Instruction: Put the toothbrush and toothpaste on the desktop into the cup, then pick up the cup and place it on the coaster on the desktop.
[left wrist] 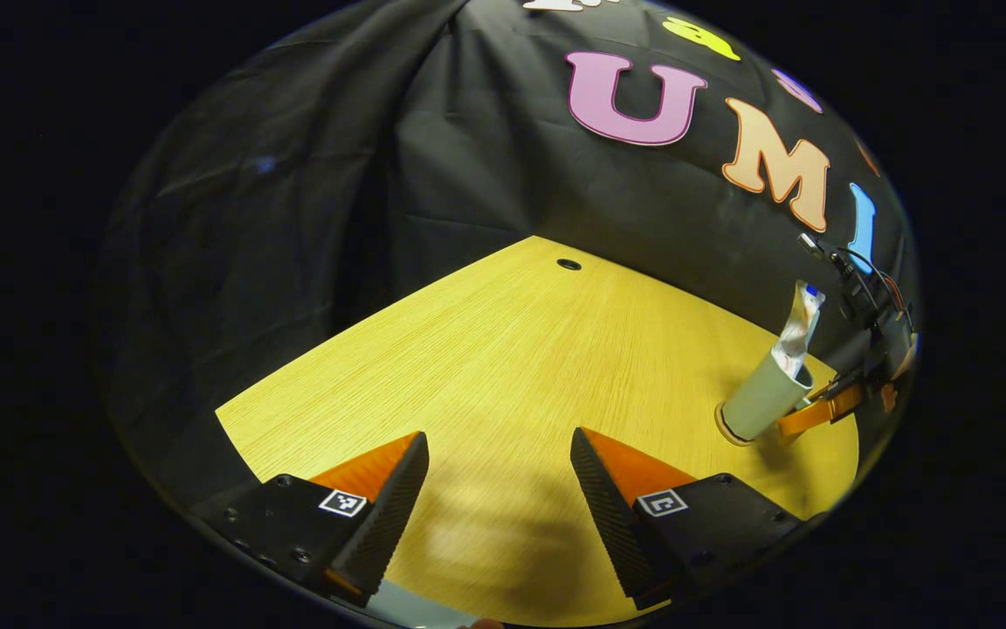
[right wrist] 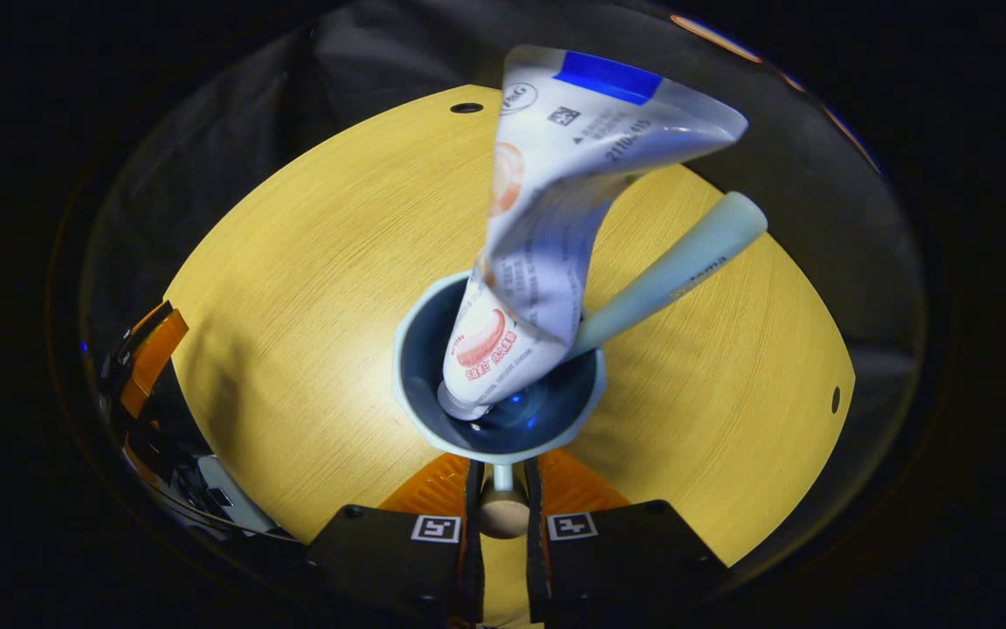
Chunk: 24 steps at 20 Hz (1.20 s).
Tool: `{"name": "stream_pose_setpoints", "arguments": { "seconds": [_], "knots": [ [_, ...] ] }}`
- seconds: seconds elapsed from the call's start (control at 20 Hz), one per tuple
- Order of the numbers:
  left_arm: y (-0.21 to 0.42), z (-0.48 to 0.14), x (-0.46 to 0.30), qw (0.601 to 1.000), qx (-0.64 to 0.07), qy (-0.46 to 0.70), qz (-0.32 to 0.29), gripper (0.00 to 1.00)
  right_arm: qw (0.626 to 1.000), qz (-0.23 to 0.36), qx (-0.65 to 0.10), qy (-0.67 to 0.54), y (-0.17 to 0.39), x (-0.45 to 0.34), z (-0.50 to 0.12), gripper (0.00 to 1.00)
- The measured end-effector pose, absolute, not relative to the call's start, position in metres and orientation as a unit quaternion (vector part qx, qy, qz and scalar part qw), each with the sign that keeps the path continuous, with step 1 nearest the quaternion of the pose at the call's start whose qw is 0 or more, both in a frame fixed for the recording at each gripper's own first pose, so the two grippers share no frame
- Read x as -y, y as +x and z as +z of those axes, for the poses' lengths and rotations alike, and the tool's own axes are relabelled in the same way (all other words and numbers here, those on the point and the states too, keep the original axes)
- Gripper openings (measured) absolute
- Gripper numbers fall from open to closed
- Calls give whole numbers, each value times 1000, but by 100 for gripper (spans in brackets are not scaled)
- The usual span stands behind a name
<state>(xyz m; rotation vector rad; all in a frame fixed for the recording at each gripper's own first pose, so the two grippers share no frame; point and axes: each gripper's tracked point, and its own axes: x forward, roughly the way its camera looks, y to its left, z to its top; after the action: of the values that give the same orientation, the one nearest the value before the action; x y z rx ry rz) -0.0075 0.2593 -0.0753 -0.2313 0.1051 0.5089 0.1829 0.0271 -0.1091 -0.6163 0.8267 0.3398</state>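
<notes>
A pale cup (left wrist: 763,400) stands on a round wooden coaster (left wrist: 724,428) near the table's right edge, with the white toothpaste tube (left wrist: 801,325) sticking out of it. My right gripper (left wrist: 809,416) holds the cup from its far side. In the right gripper view I look down into the cup (right wrist: 400,367): the toothpaste (right wrist: 555,201) and the pale toothbrush handle (right wrist: 678,262) lean inside. My right gripper (right wrist: 500,470) is shut on the cup's near wall, and a bit of coaster (right wrist: 503,517) shows below. My left gripper (left wrist: 499,441) hovers open over bare table, holding nothing.
The yellow wooden table (left wrist: 512,349) has a small cable hole (left wrist: 568,264) at its far corner and another hole (right wrist: 835,399) by its edge. Black cloth walls stand close behind the table. The left gripper (right wrist: 149,384) sits far off to the cup's side.
</notes>
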Motion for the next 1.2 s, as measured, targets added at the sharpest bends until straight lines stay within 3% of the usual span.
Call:
{"name": "stream_pose_setpoints", "arguments": {
  "seconds": [0.4, 0.7, 0.75, 0.85, 1.0, 1.05, 1.2],
  "knots": [
    [-8, -74, -257, 964, -49, -108, 239, 96, 856, 164, -394, -291, 182, -26, -113, 22],
    [-7, -71, -253, 969, -45, -97, 225, 95, 867, 175, -380, -269, 174, -25, -104, 31],
    [-7, -73, -252, 970, -46, -94, 221, 95, 868, 181, -374, -273, 170, -23, -101, 37],
    [-8, -72, -250, 972, -46, -87, 212, 95, 872, 185, -365, -267, 161, -15, -92, 90],
    [-9, -68, -245, 978, -44, -71, 192, 95, 895, 188, -347, -208, 142, -4, -78, 90],
    [-9, -70, -243, 980, -44, -64, 184, 95, 904, 187, -336, -188, 139, 2, -73, 100],
    [-13, -79, -237, 988, -47, -43, 139, 96, 929, 162, -298, -150, 125, 42, -54, 99]
  ]
}}
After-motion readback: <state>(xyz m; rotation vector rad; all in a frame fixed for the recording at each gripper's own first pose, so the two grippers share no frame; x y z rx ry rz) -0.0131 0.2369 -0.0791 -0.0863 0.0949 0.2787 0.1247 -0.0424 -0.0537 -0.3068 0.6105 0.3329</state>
